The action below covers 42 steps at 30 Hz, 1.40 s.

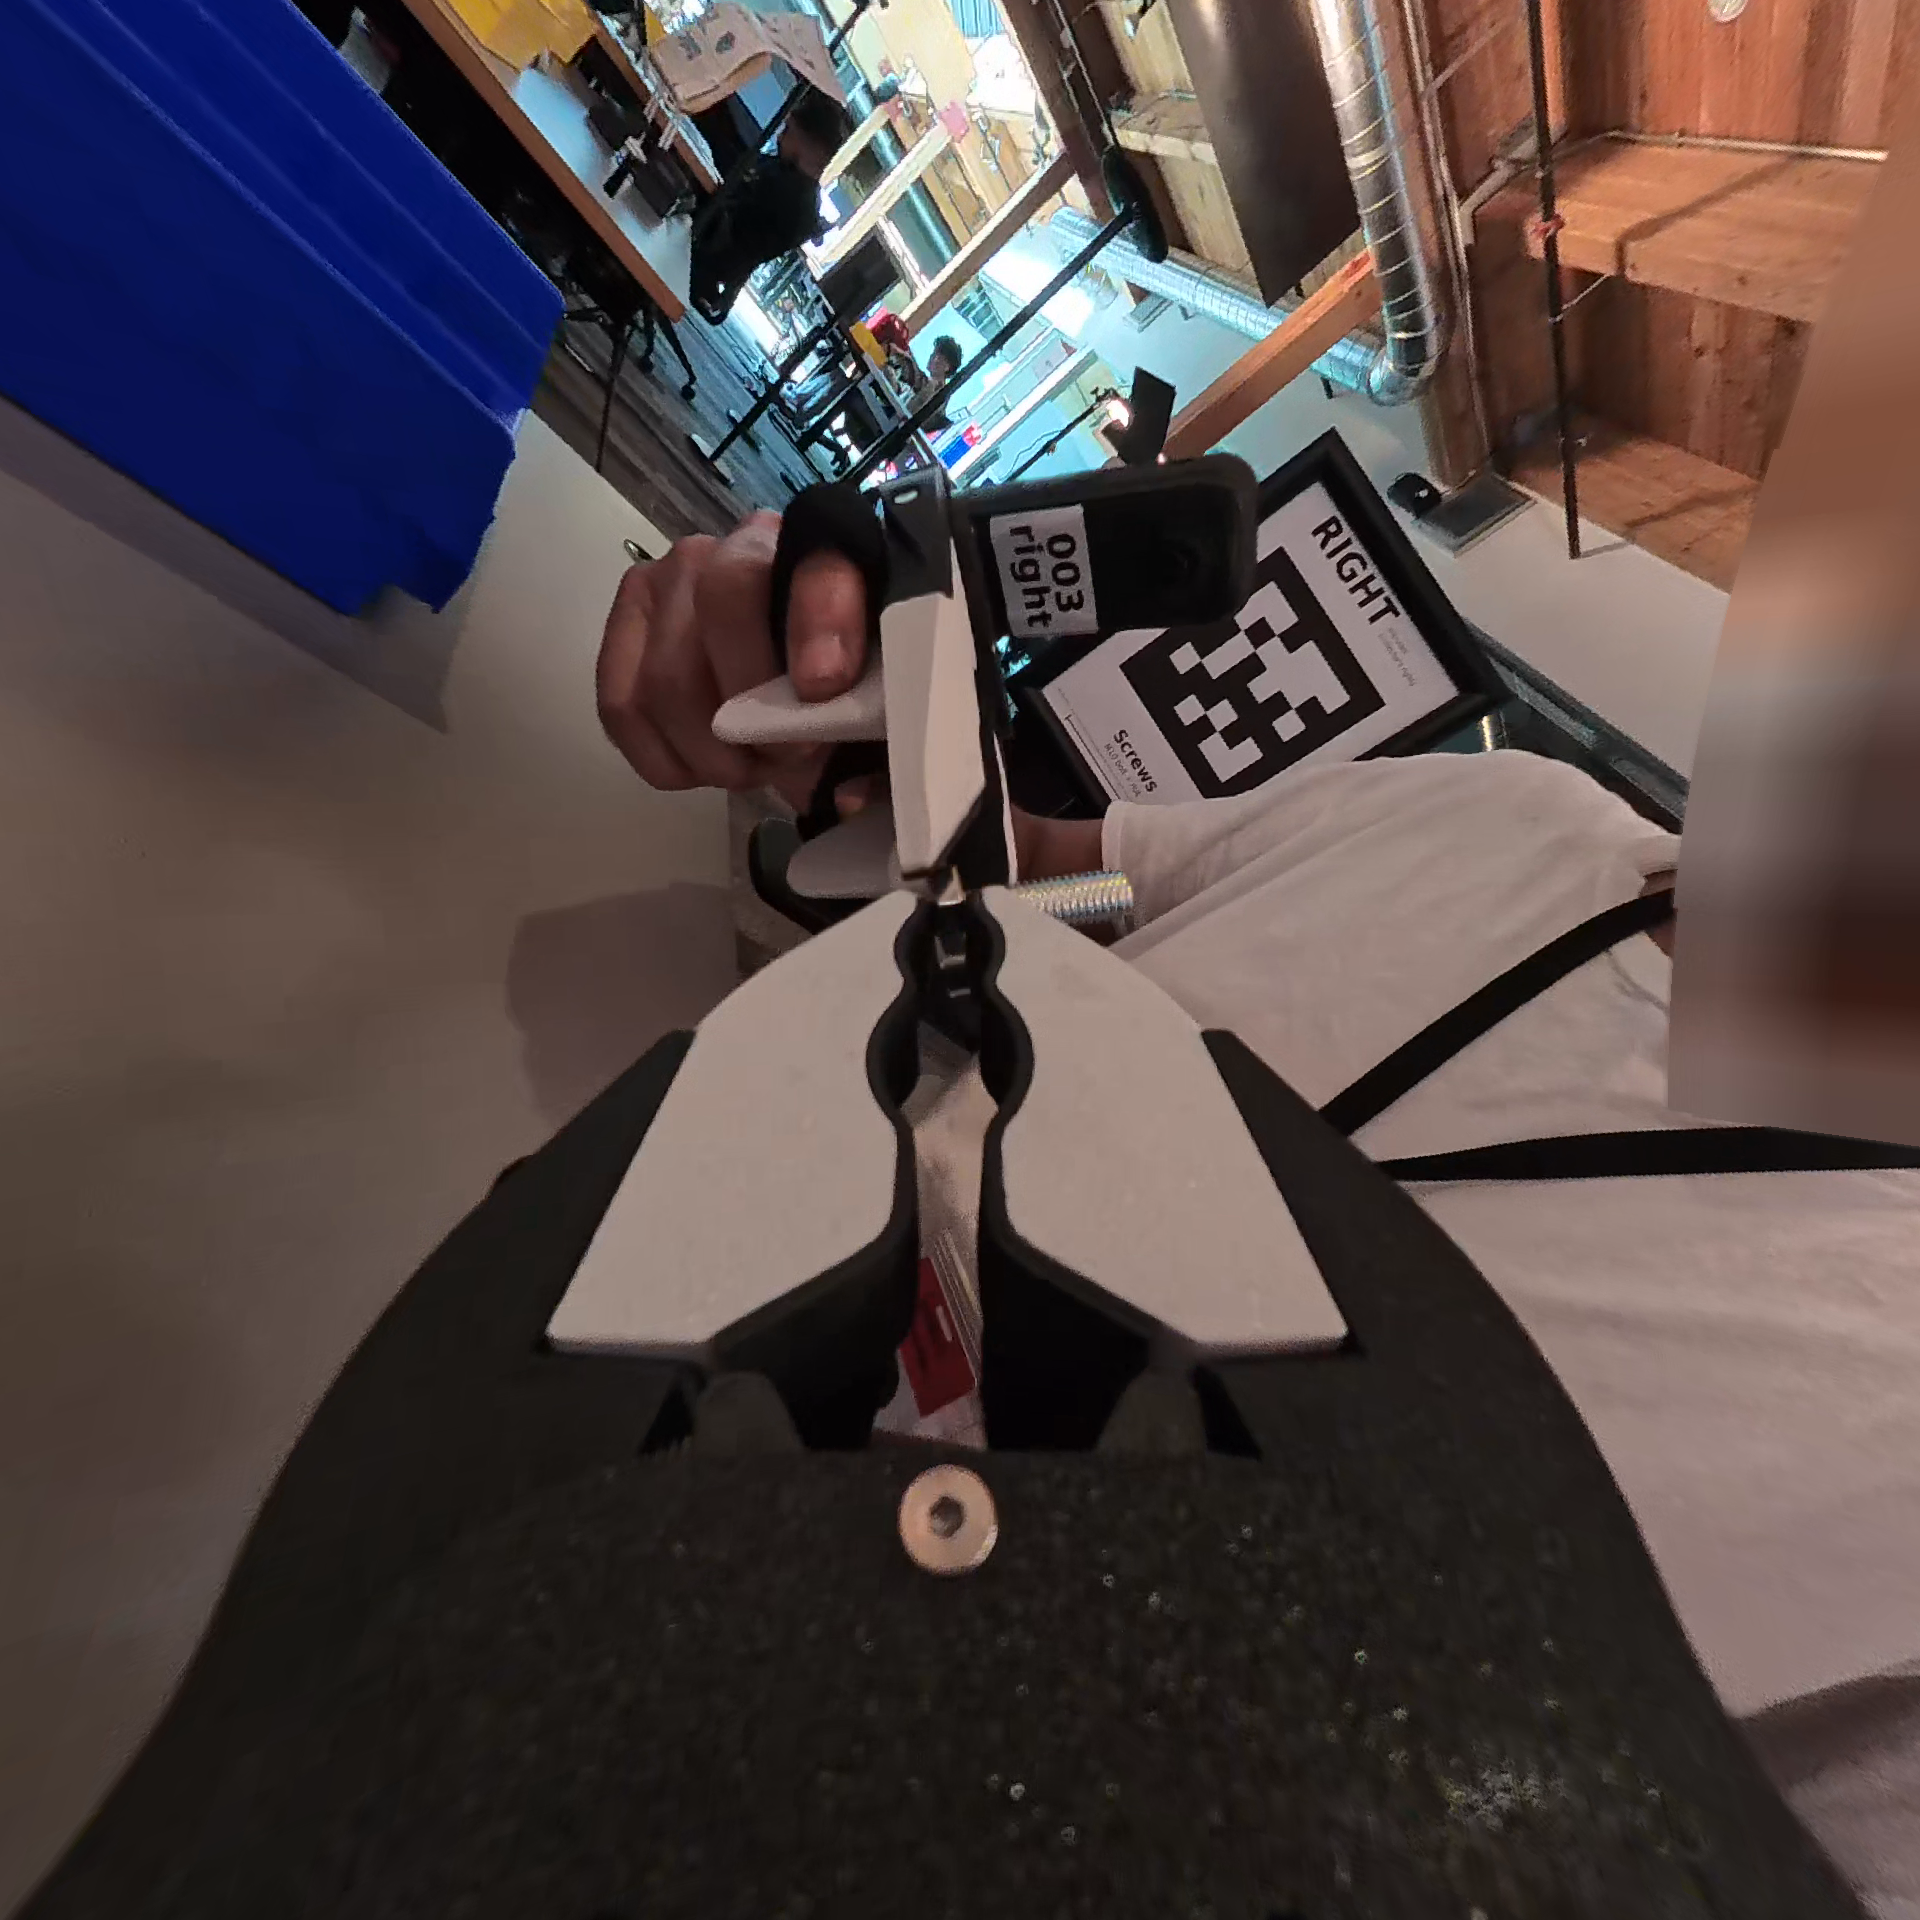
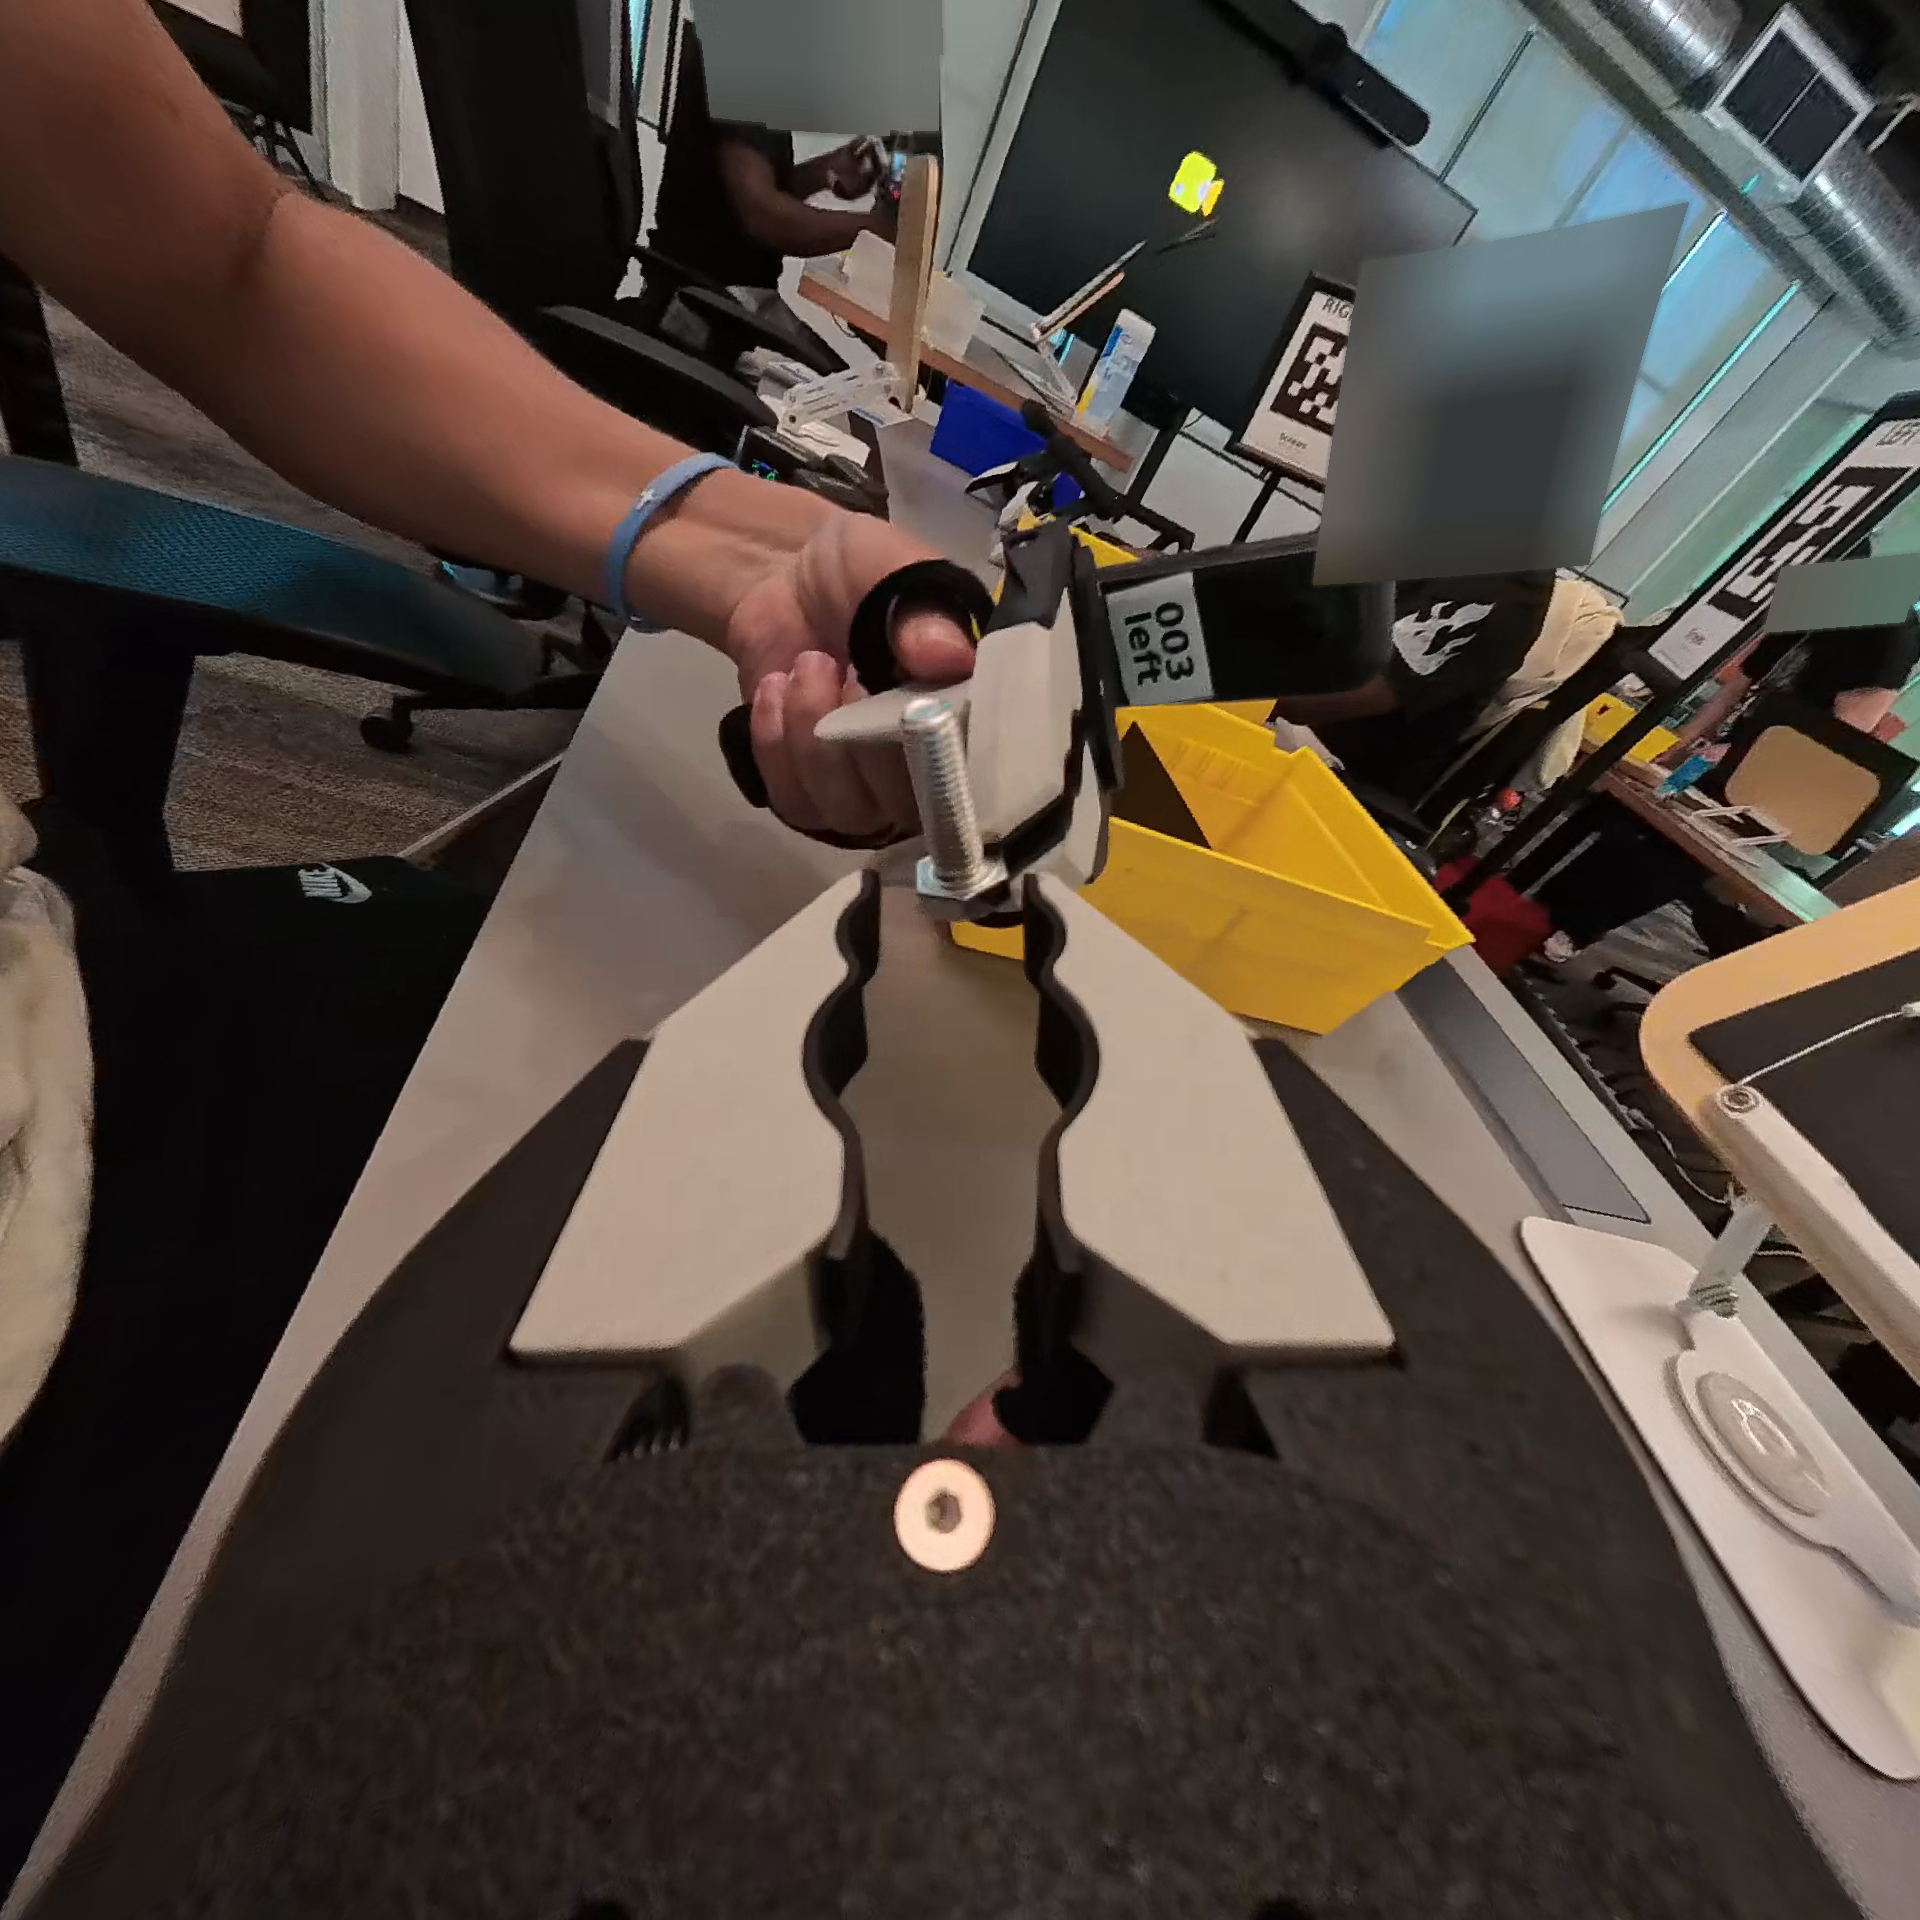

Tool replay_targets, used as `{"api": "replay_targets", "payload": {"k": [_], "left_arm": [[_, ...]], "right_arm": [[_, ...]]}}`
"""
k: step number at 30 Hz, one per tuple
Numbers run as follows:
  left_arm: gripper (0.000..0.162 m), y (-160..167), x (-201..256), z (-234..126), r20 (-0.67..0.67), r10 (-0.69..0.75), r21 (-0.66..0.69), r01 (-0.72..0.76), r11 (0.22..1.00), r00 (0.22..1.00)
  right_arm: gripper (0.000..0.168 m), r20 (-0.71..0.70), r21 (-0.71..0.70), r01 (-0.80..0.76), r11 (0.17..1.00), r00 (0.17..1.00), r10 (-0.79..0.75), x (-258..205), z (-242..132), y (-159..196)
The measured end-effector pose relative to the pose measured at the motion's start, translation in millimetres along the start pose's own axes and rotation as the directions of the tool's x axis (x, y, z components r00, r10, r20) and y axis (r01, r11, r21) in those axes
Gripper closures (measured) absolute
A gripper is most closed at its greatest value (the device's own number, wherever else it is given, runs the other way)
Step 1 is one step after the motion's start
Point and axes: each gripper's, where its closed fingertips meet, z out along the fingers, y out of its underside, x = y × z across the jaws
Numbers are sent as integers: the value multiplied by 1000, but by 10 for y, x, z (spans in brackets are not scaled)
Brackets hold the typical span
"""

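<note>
A silver bolt (image 2: 940,800) stands upright in the right wrist view, with its hex end (image 2: 961,891) at the bottom. My left gripper (image 1: 948,902) is nearly shut and pinches that thin hex end at its tips. The bolt's thread (image 1: 1070,899) sticks out to the right behind its finger. My right gripper (image 2: 951,883) is partly open, with its tips on either side of the hex end and a gap on the left side. The two grippers meet tip to tip above the white table (image 1: 260,935). A bare hand holds each gripper.
A blue bin (image 1: 260,260) sits on the table at the far left. A yellow bin (image 2: 1247,883) stands just behind the bolt. A framed marker sign (image 1: 1278,665) is at the back. A white stand base (image 2: 1766,1455) and a wood-edged board (image 2: 1818,1039) are at the right. Only a small space, under 4 cm, lies between the two pairs of fingers.
</note>
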Motion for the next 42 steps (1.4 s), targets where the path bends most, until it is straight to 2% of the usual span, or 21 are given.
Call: {"api": "replay_targets", "payload": {"k": [8, 24, 34, 37, 39, 40, 42], "left_arm": [[157, 71, -43, 51, -27, -28, -28, 27, 999, 999], [157, 29, -55, 114, -53, -46, -30, 44, 999, 998], [157, 12, -85, 143, -53, -68, 4, 68, 998, 996], [157, -17, -187, 131, 3, -63, 21, 63, 998, 998], [157, -38, -302, 92, 86, -26, 12, 25, 1000, 996], [158, -84, -378, 40, 155, 17, 9, -19, 1000, 988], [143, -252, -615, -156, 374, 141, -11, -147, 989, 917]], "right_arm": [[153, 22, 18, 19, 1000, 1000, -19, -42, -22, -2], [147, 12, 4, 32, 999, 999, -32, -31, -93, 53], [152, -50, -16, 86, 996, 995, -86, 14, -109, 87], [151, -75, -50, 48, 998, 996, -51, 66, -103, 180], [152, -94, -104, -2, 995, 996, -8, 106, -102, 285], [152, -118, -137, -41, 990, 993, 25, 145, -120, 356], [152, -186, -217, -157, 963, 976, 117, 240, -188, 575]]}}
